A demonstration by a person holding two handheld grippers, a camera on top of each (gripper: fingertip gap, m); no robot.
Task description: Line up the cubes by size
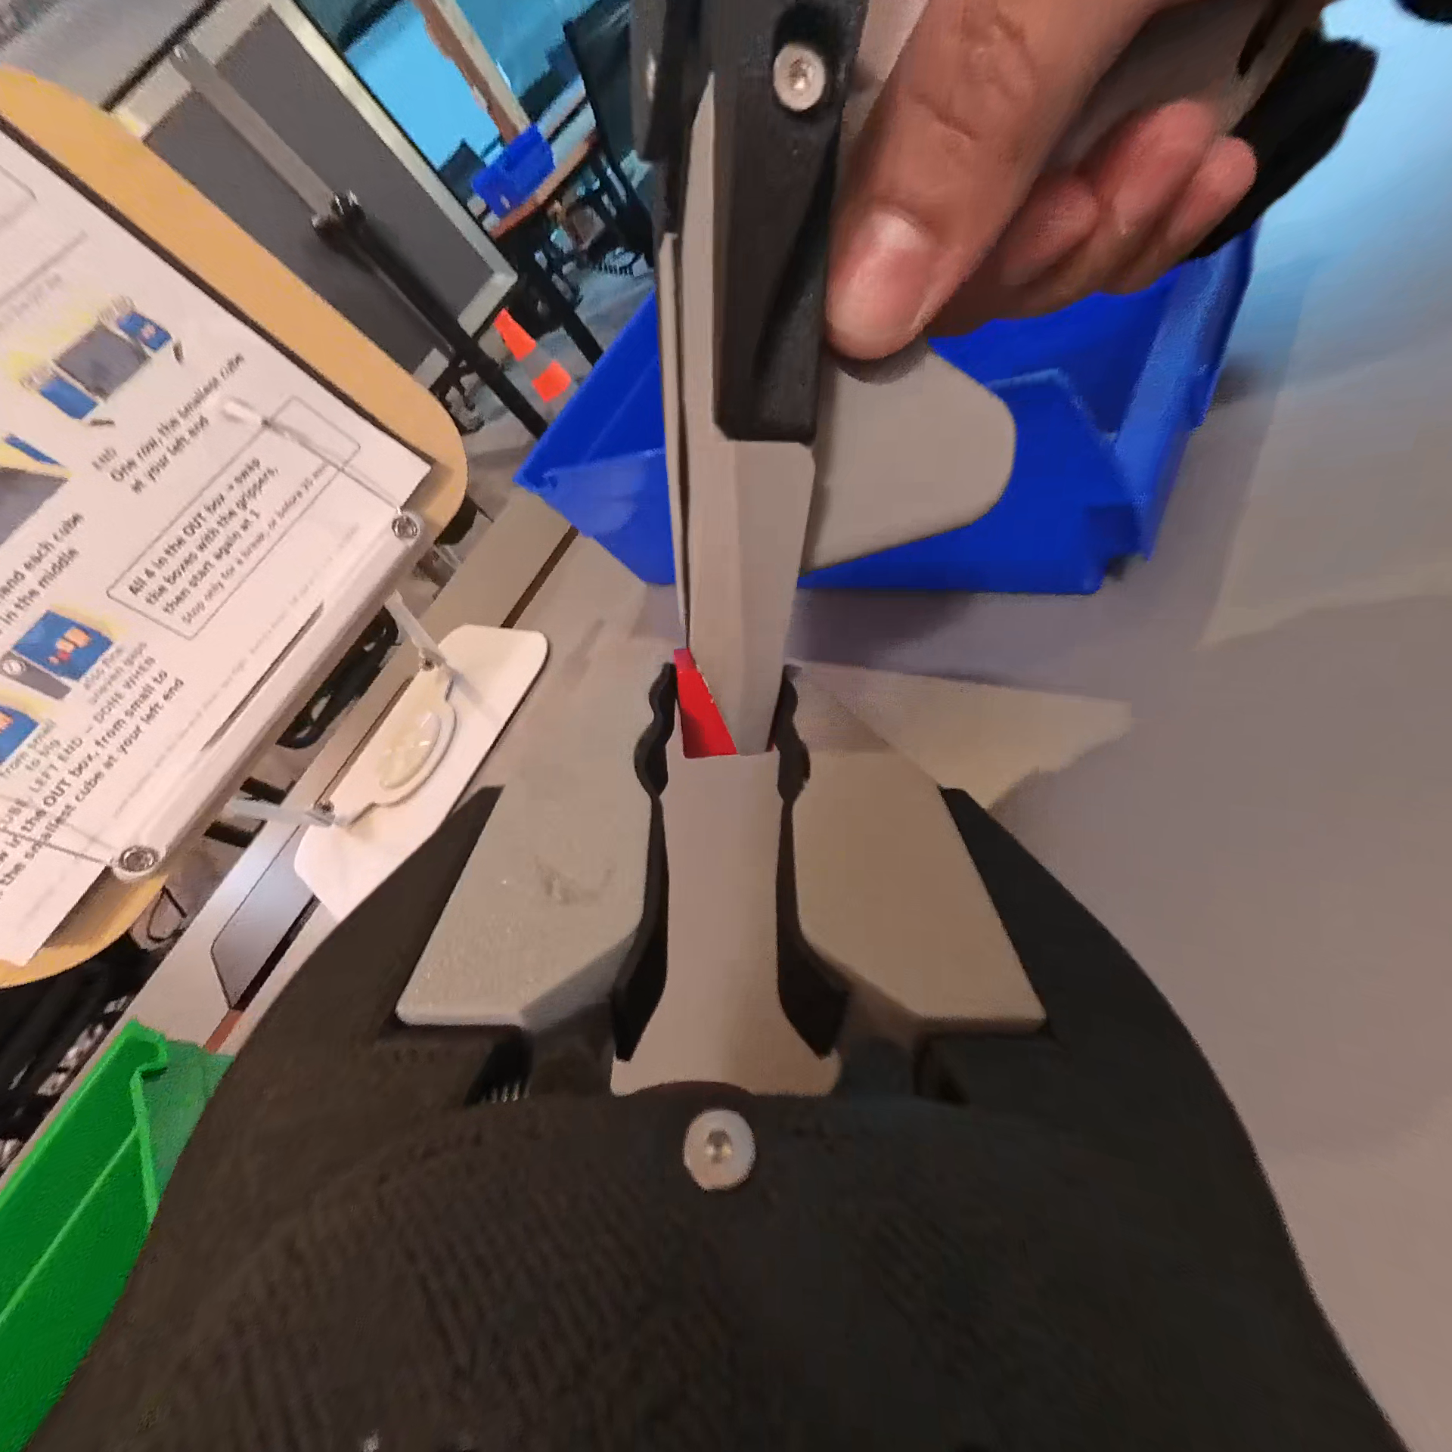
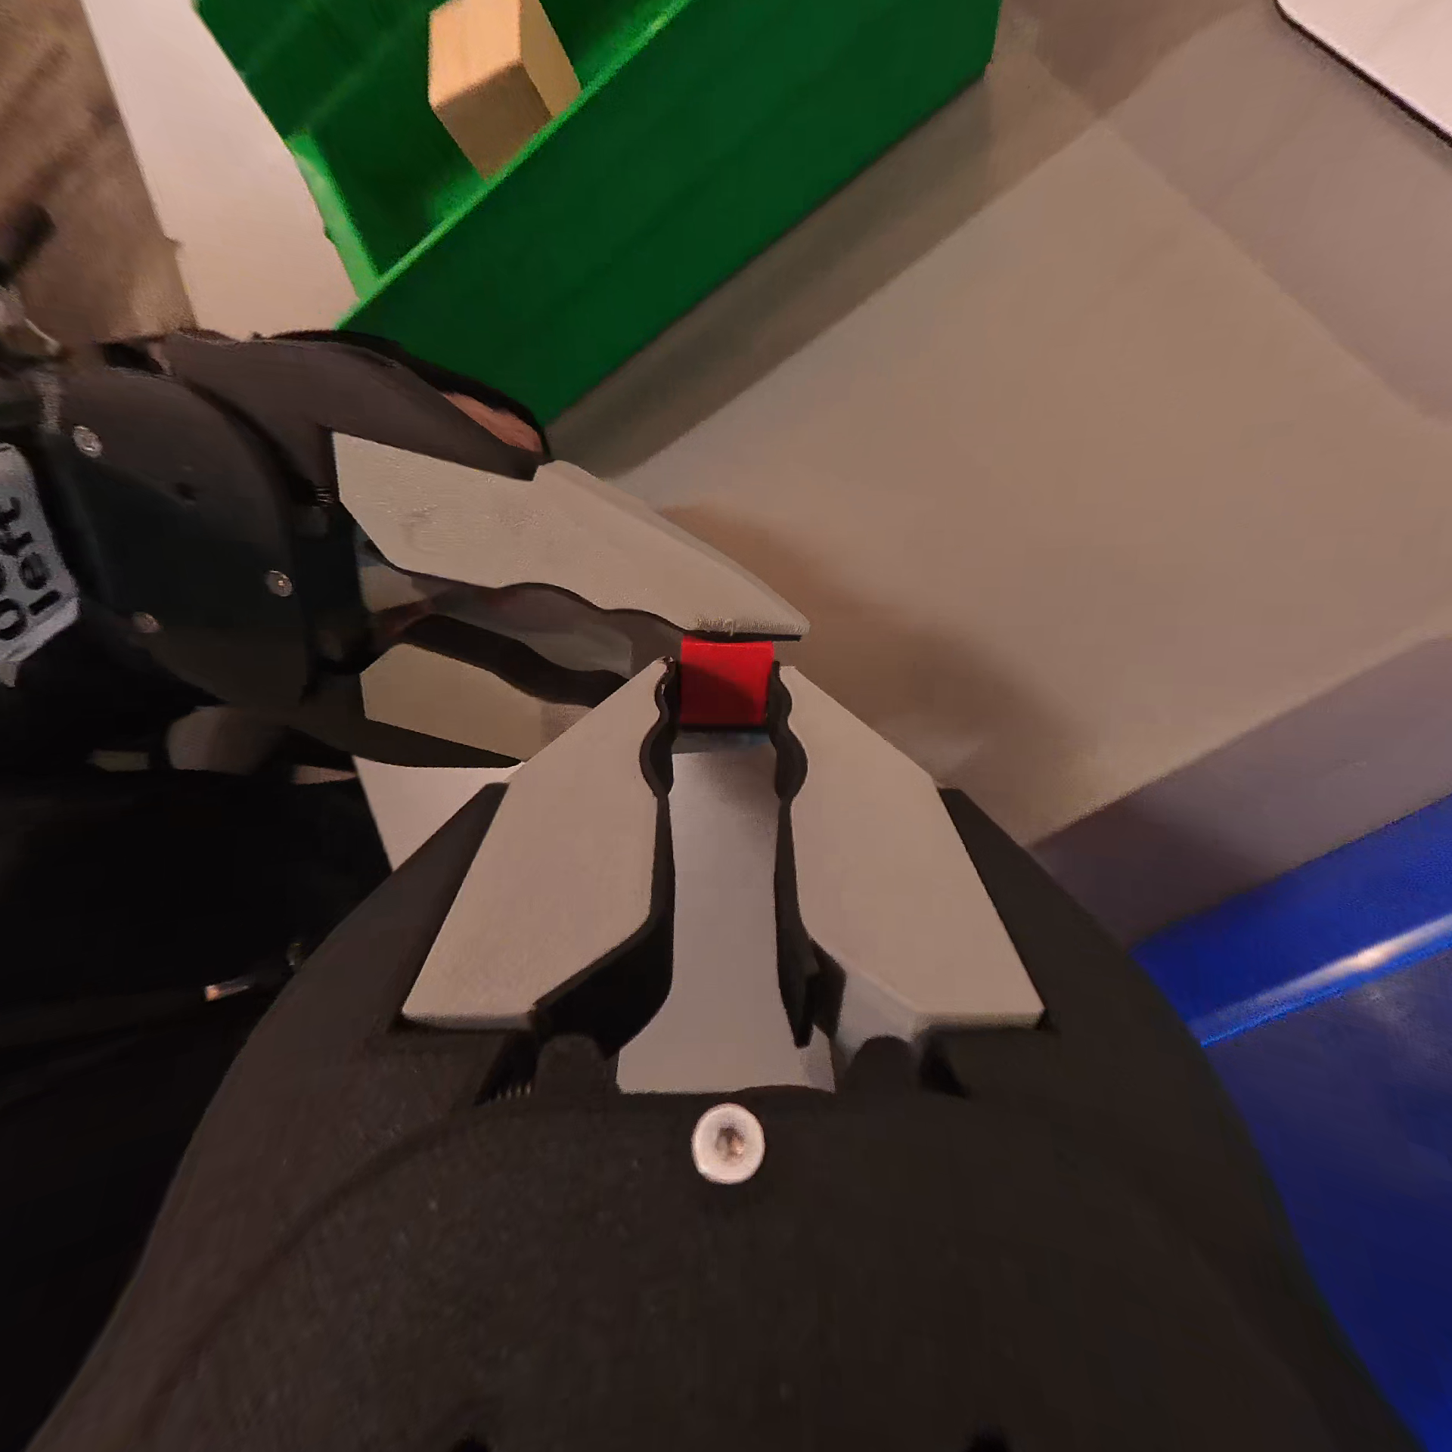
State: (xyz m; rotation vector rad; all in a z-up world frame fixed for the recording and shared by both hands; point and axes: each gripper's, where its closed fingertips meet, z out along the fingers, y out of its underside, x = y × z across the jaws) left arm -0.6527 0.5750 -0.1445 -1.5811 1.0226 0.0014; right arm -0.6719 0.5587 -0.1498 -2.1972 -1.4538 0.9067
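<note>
The grey table [image 2: 1100, 471] fills both views, and on it stand a green bin [image 2: 628, 259] and a blue bin [image 1: 1061, 487], well apart. A tan block [image 2: 495, 86] sits tilted inside the green bin, one corner up. Beside the table's far edge stands an instruction sheet [image 1: 157, 550] on a wooden board, held by a clear clip stand. The two grippers meet over the bare table between the bins. A hand [image 1: 1021, 157] holds the right gripper [image 2: 721, 691], which comes down steeply from above in the left wrist view. The left gripper [image 1: 727, 715] reaches in level from the side, its fingers crossing those of the right one. Between them sits a small red cube [image 2: 721, 682], held above the table. The right gripper's black pads press its two side faces, so that gripper is clamped on it. One left finger [image 2: 628, 581] lies flat on the cube's top and the other runs beneath it, so both pairs pinch the cube. The cube sits square to the right fingers, one flat face toward that camera; being a cube, it shows no long axis.
</note>
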